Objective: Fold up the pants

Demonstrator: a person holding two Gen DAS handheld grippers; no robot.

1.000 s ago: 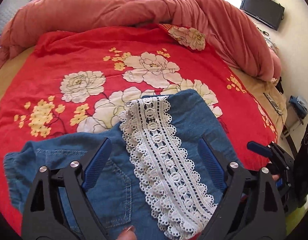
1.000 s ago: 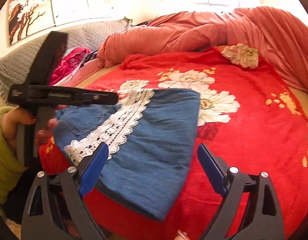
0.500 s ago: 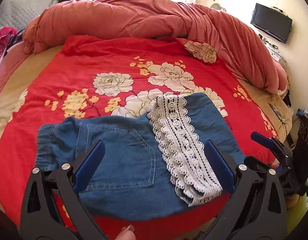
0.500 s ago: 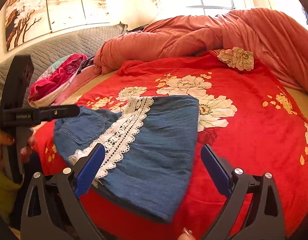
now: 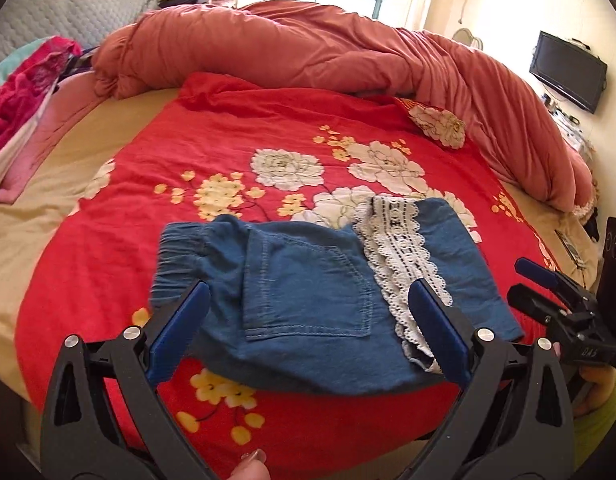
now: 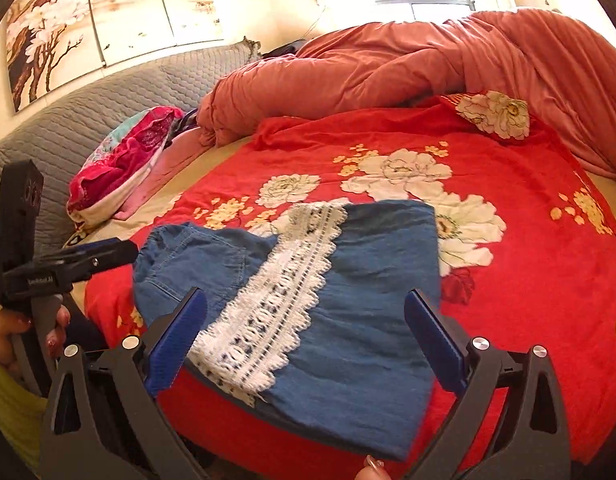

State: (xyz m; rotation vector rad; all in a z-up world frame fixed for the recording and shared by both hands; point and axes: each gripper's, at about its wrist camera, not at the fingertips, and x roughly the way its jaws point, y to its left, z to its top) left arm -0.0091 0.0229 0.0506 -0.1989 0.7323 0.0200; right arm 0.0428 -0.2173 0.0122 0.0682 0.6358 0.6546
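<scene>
Both claws, left (image 5: 308, 320) and right (image 6: 305, 330), gape above folded pants (image 5: 308, 300)

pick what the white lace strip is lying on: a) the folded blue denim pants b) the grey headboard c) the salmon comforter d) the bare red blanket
a: the white lace strip runs across the top of the folded blue denim pants, which lie on the red floral blanket.
</scene>
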